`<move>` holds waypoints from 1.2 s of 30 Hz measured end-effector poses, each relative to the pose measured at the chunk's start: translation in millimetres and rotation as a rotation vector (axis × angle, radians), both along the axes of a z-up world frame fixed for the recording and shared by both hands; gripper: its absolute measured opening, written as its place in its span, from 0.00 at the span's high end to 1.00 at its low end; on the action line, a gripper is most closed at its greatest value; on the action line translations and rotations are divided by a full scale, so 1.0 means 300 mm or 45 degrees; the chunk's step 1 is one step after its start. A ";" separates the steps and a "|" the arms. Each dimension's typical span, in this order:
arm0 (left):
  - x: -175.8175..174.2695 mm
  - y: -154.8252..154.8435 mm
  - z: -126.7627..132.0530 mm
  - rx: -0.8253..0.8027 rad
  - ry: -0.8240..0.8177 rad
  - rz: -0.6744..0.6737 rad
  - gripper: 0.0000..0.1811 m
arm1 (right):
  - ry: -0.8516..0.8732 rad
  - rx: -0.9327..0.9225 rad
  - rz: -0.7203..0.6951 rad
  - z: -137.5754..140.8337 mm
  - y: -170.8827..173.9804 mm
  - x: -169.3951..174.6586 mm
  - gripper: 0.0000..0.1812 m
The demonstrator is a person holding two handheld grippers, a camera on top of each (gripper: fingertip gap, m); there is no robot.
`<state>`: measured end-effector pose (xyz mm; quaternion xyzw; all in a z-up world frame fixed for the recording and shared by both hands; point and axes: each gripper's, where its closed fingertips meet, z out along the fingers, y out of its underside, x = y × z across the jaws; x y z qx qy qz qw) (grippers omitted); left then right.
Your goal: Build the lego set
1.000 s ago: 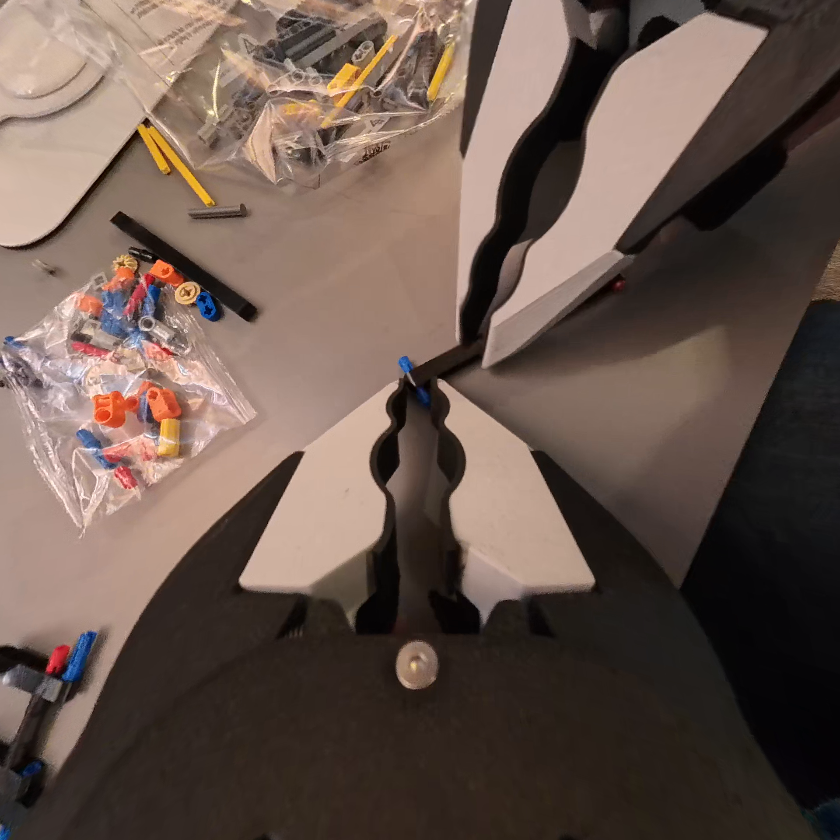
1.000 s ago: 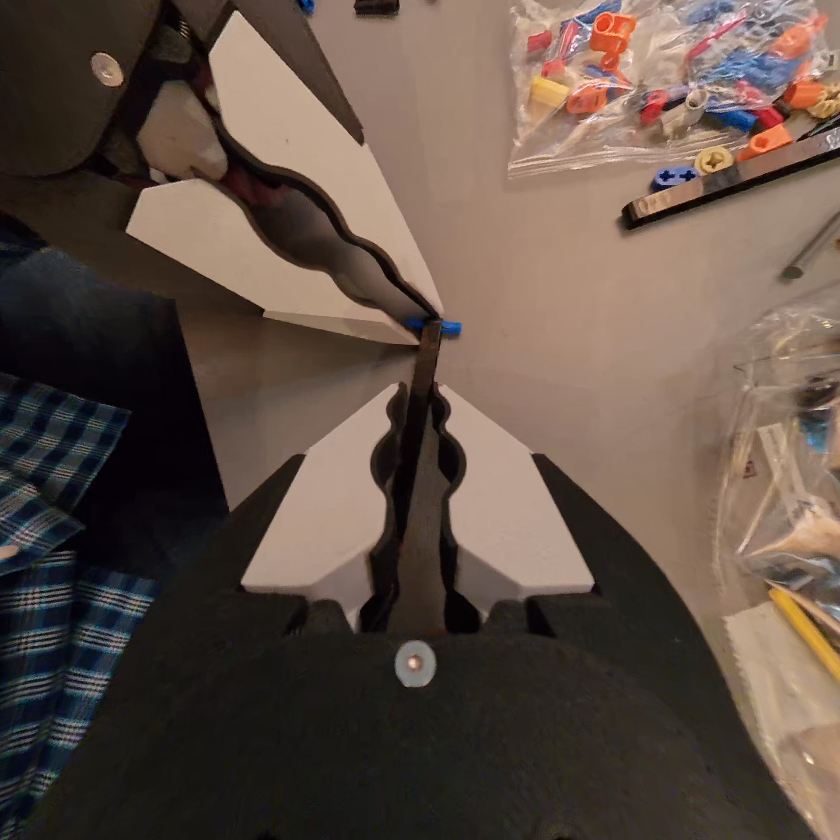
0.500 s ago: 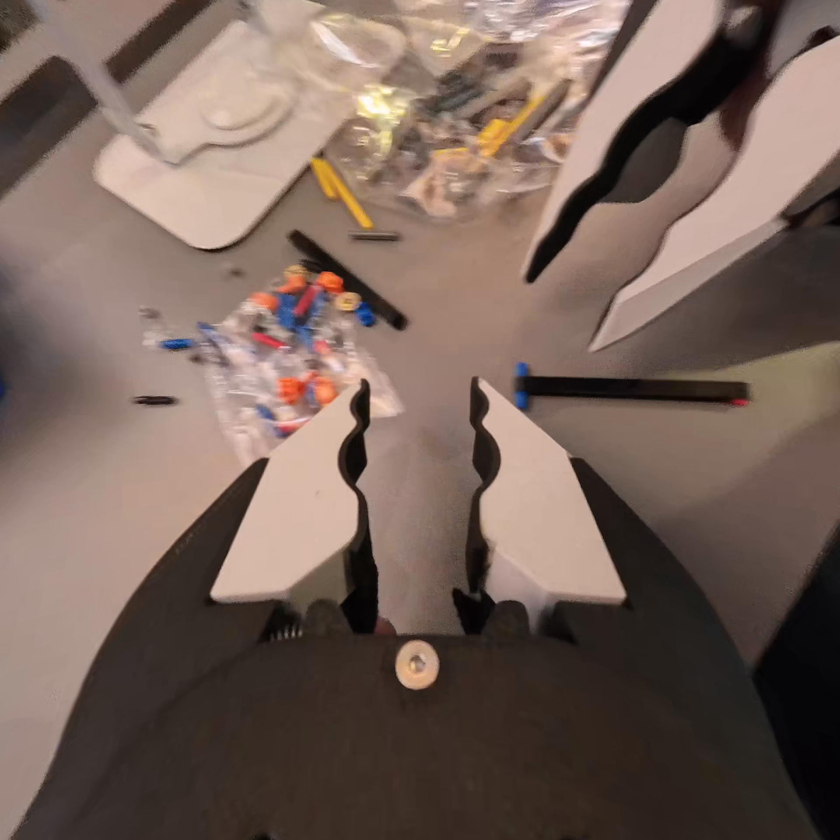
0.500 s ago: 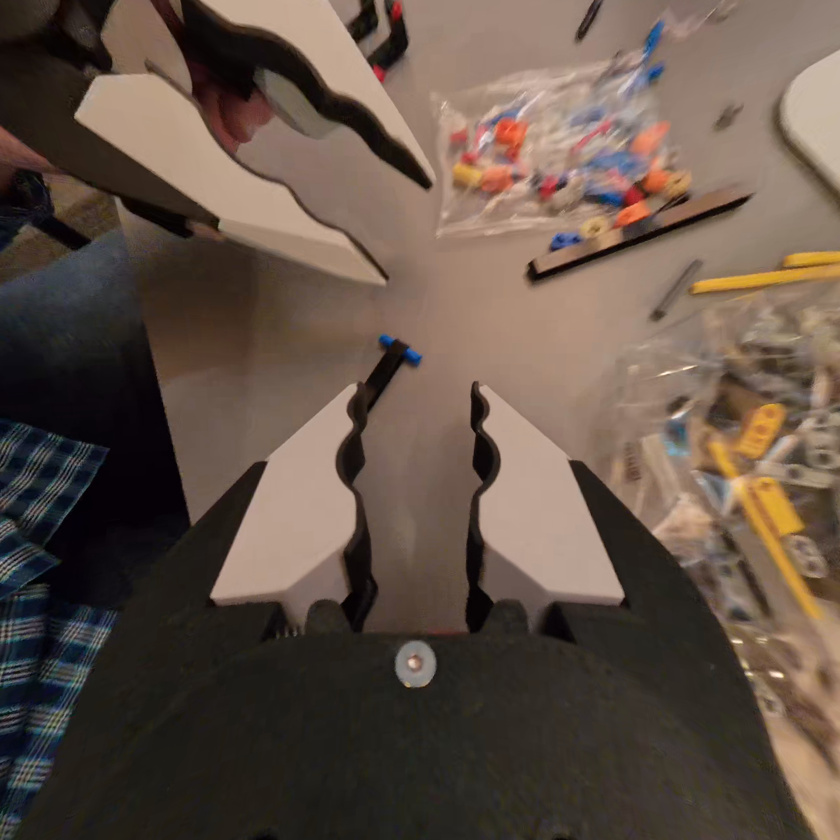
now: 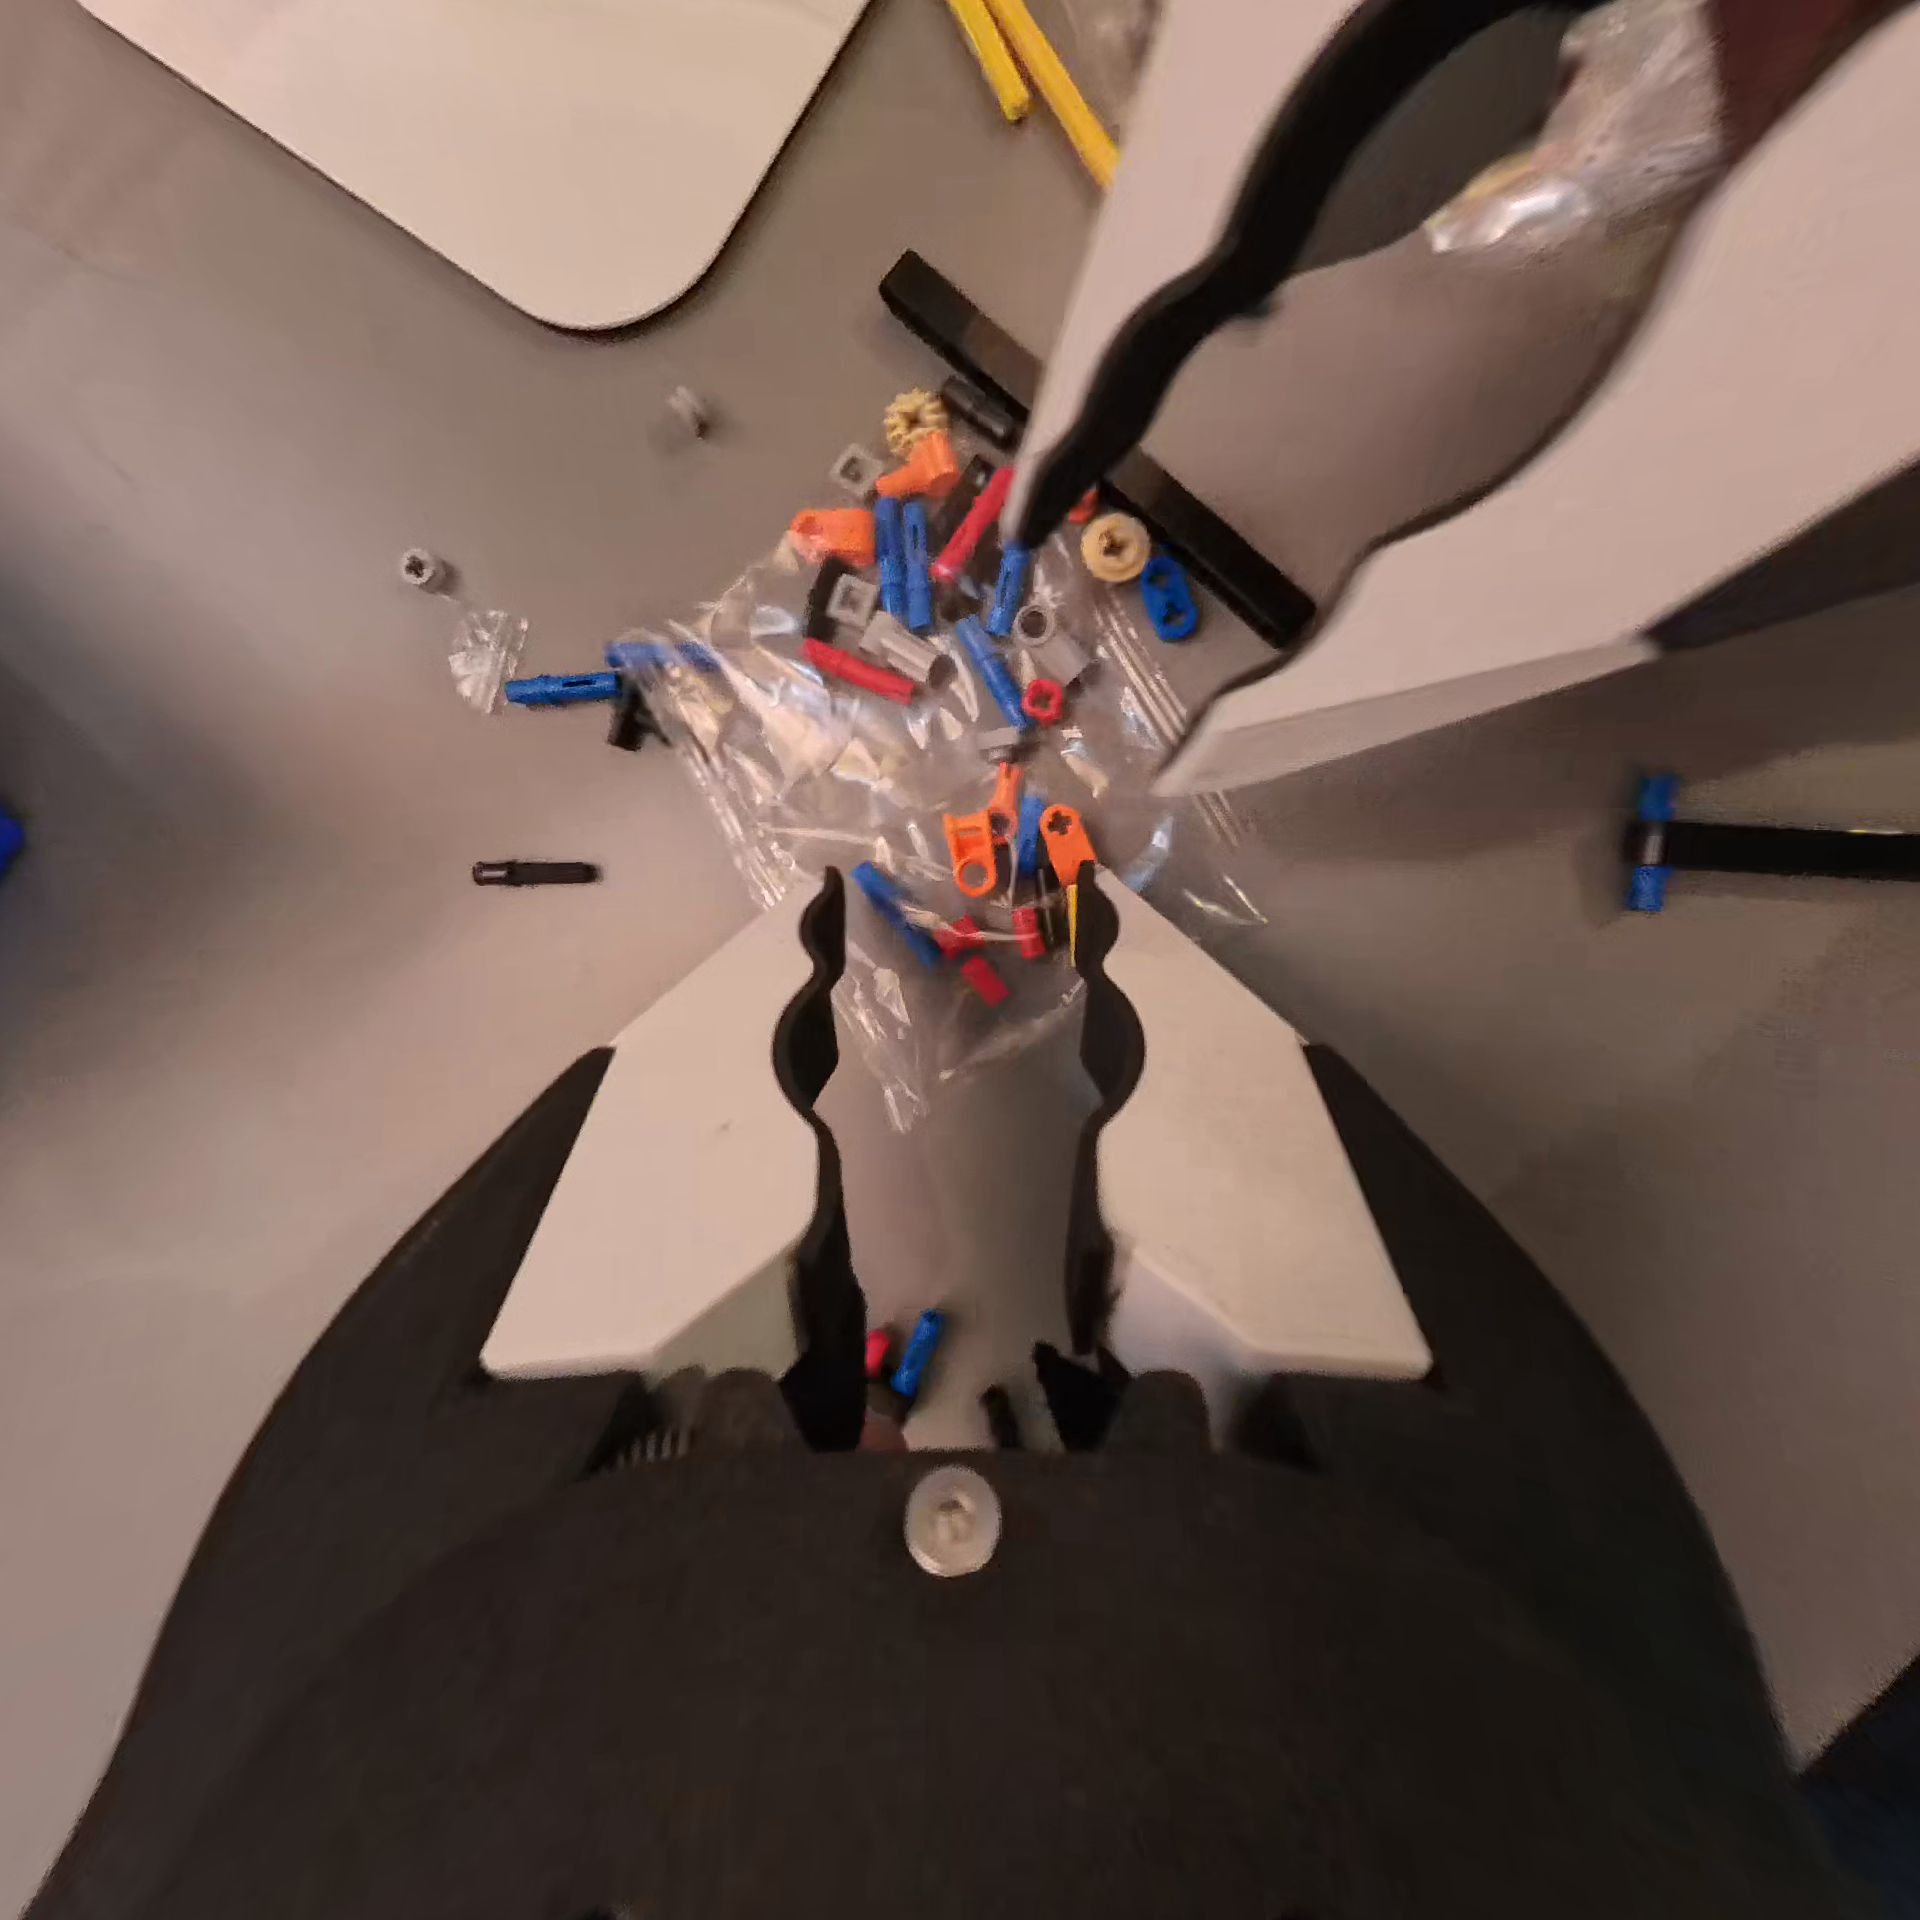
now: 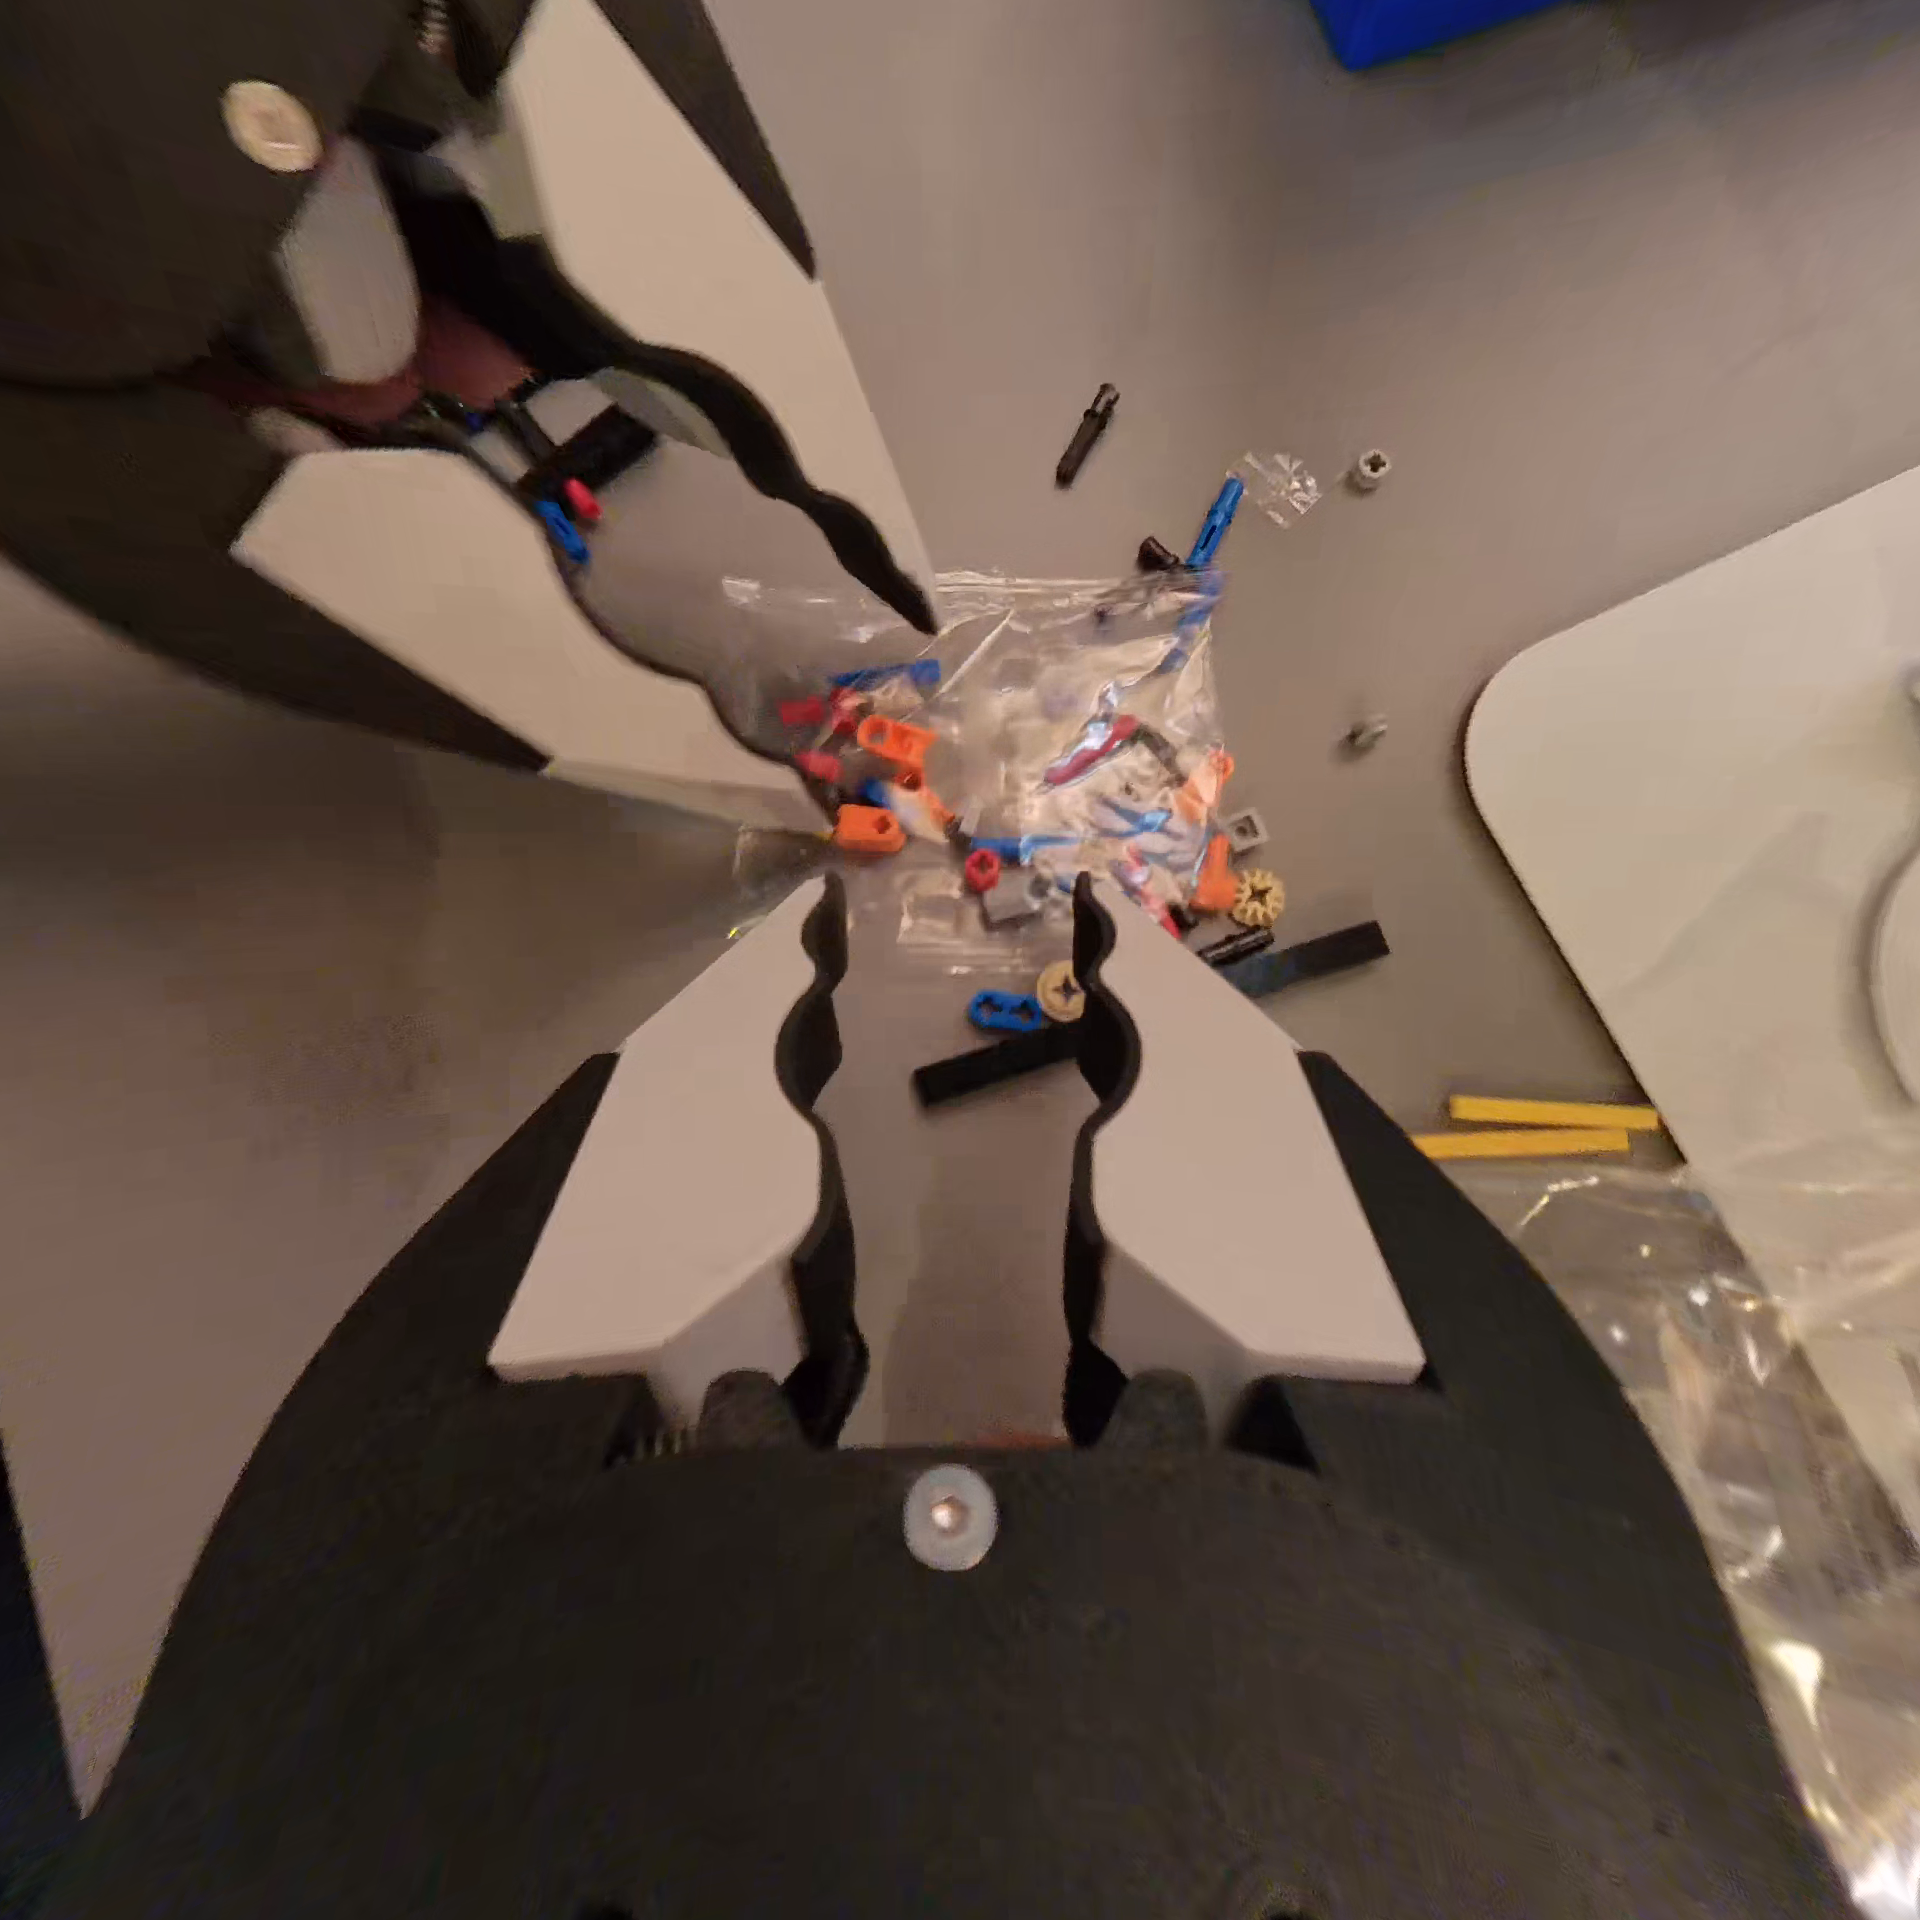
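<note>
Both grippers are open and empty, tips hovering over a clear bag of small coloured parts (image 5: 831, 727) on the grey table (image 5: 260, 1039). My left gripper (image 5: 956, 894) is at the bag's near edge. My right gripper (image 5: 1101, 649) reaches in from the upper right. In the right wrist view my right gripper (image 6: 954, 904) faces the bag (image 6: 1049, 665), and the left gripper (image 6: 873, 712) comes in from the upper left. A black beam with a blue pin (image 5: 1766, 850) lies on the table at the right, held by neither gripper.
A long black beam (image 6: 987, 1070) lies beside the bag, partly behind my right finger. Two yellow axles (image 6: 1538, 1127), a white board (image 6: 1714, 779) and a large clear bag (image 6: 1766, 1403) are to the right. Loose black (image 5: 535, 873) and blue (image 5: 561, 686) pins lie left of the bag.
Both grippers opened and let go of the black beam with the blue pin, which now lies on the table. Both then moved over the small parts bag.
</note>
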<state>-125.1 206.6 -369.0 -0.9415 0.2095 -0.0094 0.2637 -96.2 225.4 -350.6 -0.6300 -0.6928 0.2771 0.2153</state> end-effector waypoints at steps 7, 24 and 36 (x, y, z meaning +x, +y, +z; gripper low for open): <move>0.083 -0.001 -0.005 0.021 -0.121 0.057 0.76 | -0.100 0.001 0.000 -0.073 0.041 -0.011 0.86; -0.072 0.108 0.072 0.131 -0.078 -0.264 0.52 | -0.035 0.167 -0.236 0.068 0.348 0.469 0.67; 0.072 0.106 -0.019 0.054 0.009 -0.477 0.59 | -0.071 0.128 -0.185 -0.049 0.394 0.559 0.70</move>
